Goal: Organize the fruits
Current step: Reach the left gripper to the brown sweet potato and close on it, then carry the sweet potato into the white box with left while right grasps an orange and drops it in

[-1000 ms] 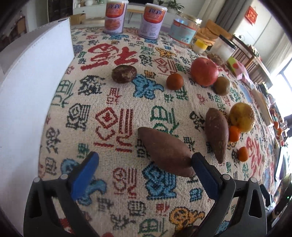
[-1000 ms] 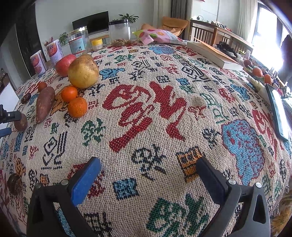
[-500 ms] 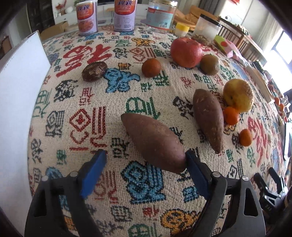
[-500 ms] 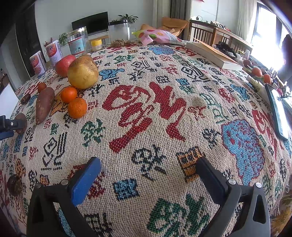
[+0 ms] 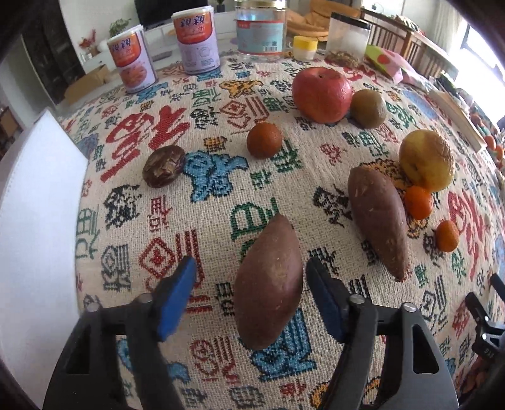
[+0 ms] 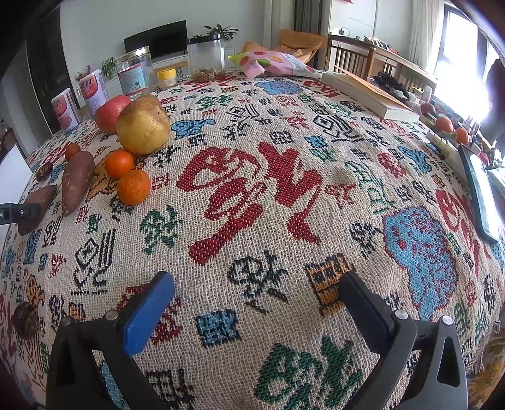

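left wrist view: the left gripper (image 5: 249, 280) is spread wide around the near sweet potato (image 5: 268, 287) lying on the tablecloth (image 5: 221, 202), right pad almost touching. closing off-centre could roll it into the second sweet potato (image 5: 377, 217).

right wrist view: the right gripper (image 6: 252, 302) gapes wide over bare cloth, holding nothing; only here is a dark nut (image 6: 26, 320) visible near the cloth's edge.

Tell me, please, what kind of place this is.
Probably a living and dining room at home: a television stands by the far wall, wooden chairs and a potted plant are behind the table with its patterned cloth.
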